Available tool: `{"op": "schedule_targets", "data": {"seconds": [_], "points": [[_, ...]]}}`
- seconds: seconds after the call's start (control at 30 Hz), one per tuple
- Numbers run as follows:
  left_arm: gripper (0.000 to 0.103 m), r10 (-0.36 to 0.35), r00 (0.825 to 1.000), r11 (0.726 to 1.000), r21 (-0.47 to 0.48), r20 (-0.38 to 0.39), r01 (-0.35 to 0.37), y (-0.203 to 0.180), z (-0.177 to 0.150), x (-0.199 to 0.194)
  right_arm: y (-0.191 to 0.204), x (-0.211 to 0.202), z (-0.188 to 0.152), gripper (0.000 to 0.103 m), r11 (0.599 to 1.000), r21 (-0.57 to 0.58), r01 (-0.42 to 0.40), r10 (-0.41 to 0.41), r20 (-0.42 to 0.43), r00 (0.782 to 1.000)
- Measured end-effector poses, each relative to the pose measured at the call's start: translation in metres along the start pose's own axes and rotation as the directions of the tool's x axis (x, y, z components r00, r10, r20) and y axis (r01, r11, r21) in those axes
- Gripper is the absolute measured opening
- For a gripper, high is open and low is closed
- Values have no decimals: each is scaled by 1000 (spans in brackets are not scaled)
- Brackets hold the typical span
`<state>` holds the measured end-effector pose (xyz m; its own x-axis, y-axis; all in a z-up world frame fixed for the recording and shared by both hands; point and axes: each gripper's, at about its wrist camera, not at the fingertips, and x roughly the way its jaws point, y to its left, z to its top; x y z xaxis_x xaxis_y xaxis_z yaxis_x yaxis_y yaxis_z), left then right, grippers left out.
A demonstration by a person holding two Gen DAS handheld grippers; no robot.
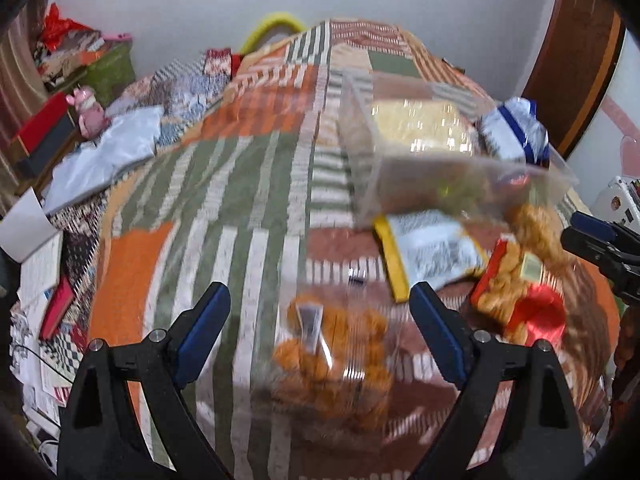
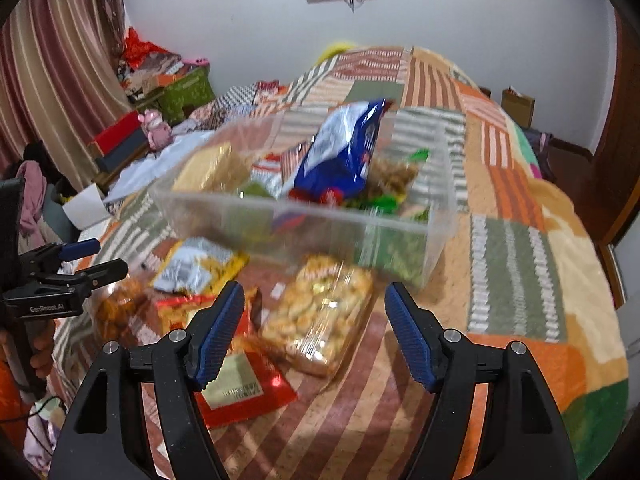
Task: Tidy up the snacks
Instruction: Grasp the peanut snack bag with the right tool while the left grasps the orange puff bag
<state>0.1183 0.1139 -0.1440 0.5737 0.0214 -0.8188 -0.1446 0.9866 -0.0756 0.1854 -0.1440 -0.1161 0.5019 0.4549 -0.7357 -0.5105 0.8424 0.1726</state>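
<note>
Striped patchwork bedspread (image 2: 516, 264), white wall (image 2: 248, 32), pink-striped curtain (image 2: 52, 80)

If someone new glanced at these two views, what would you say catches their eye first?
Probably the clear plastic bin in the middle of the patchwork blanket, with a blue and white snack bag sticking up out of it. In front of it, loose packets lie scattered: a clear bag of pale biscuits before the open right gripper, and orange snacks between the left gripper's wide-open jaws.
</note>
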Motion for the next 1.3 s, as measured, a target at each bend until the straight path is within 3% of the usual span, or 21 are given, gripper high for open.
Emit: {"op": "schedule_targets", "data": {"seconds": [0.23,0.37,0.5,0.57,0.8,1.03,1.3], "points": [[92,-32,998,999,16,-61,33,-4,-19,13,-3,16,-9,70,1000,19,-5,6,-55,998],[92,-11,997,999,38,-78,14,-7,-26,22,-5,20,-11,70,999,43,-15,17,-66,998],[93,-7,998,999,42,-59,9,-8,-28,23,-5,24,-12,69,999,53,-15,18,-75,997],[92,-5,999,999,32,-50,6,-6,-28,24,-3,26,-12,63,999,50,-13,17,-80,997],[68,17,1000,999,42,-17,-16,-2,-31,17,-4,20,-14,54,998,57,-12,15,-62,998],[65,31,1000,999,25,1,-31,6,-32,6,-9,9,-19,51,997,73,-24,28,-41,999],[65,21,996,1000,8,92,-21,2,-11,-25,-11,-11,-15,48,996,75,-41,41,8,999]]}}
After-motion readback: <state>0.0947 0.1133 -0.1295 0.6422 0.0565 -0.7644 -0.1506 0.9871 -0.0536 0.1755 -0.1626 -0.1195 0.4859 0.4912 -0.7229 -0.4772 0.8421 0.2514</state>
